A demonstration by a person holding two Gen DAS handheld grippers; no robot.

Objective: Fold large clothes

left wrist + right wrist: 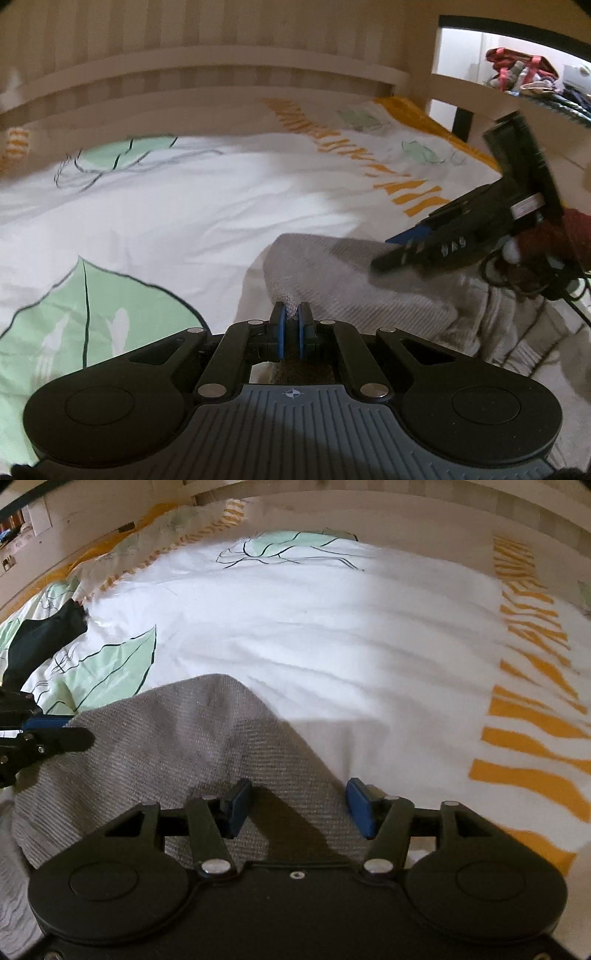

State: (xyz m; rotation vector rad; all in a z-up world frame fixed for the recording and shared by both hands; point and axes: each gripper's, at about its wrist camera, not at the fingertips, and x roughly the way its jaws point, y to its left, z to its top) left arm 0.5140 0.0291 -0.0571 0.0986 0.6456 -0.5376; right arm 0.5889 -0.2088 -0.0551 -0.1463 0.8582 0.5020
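A grey knitted garment (354,288) lies on a bed with a white cover (192,206) printed with green leaves and orange marks. My left gripper (291,314) is shut on an edge of the grey garment, with fabric pinched between the blue pads. My right gripper (295,805) is open, its blue pads apart, hovering just over the grey garment (177,746). The right gripper also shows in the left wrist view (391,260), its tip over the garment. The left gripper shows at the left edge of the right wrist view (44,738).
A pale wooden headboard or bed rail (207,74) runs behind the bed. A doorway with a heap of coloured clothes (524,74) is at the far right. A dark sleeve (40,642) lies over the cover at the left.
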